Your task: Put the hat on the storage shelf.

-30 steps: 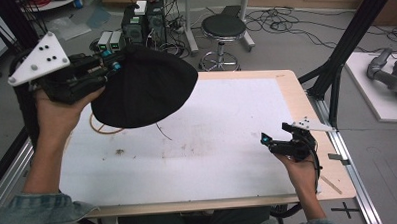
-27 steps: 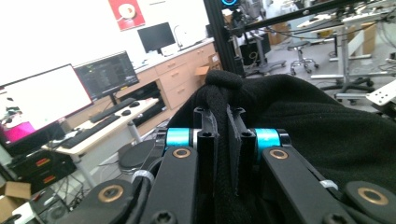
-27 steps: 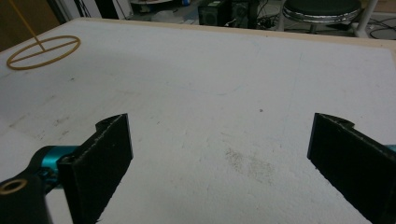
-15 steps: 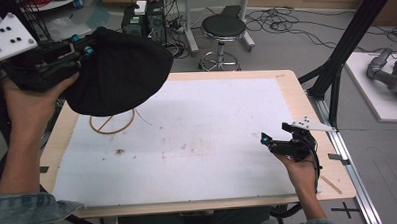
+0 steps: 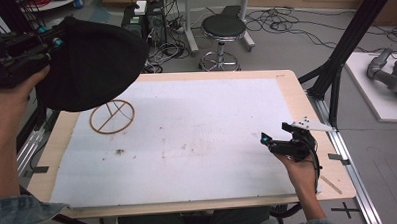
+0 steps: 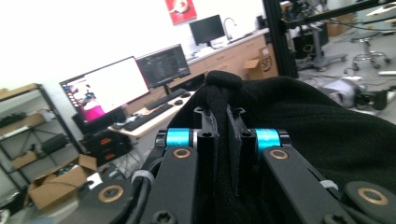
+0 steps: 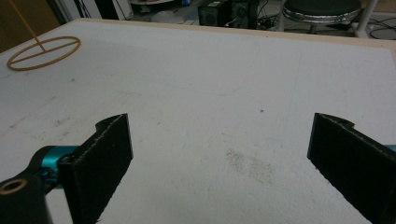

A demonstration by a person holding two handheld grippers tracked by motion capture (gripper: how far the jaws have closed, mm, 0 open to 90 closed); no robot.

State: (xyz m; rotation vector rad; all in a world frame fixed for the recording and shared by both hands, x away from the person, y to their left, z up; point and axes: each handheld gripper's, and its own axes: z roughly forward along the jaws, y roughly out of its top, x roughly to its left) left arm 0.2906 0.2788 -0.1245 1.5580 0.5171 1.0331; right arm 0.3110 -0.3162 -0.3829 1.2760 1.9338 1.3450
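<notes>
1. The left claw (image 6: 219, 135) is clamped on a fold of the black hat (image 5: 92, 63); in the left gripper view the cloth is pinched tight between the two jaws.
2. The right claw (image 7: 219, 154) is wide apart and holds nothing; white surface shows between its jaws.
3. The hat hangs in the air above the far left corner of the table (image 5: 286, 89), off the surface.
4. A thin wooden ring stand (image 5: 111, 116) sits on the white sheet near the far left corner, partly under the hat in the high view.
5. The sheet has some small dark marks near its middle. A wooden border runs around it.
6. Beyond the far edge stand a black stool (image 5: 224, 28) and many cables on the floor. The left gripper view shows monitors (image 6: 109, 88) on a desk and shelves.
7. Compared with half a second ago, the hat and the left claw are a little higher and more to the left; more of the ring is now uncovered. The right claw has not moved.
8. The left hand (image 5: 8, 106) is raised at the left edge of the high view, forearm almost vertical. The right hand (image 5: 298, 171) rests low near the near right corner.
</notes>
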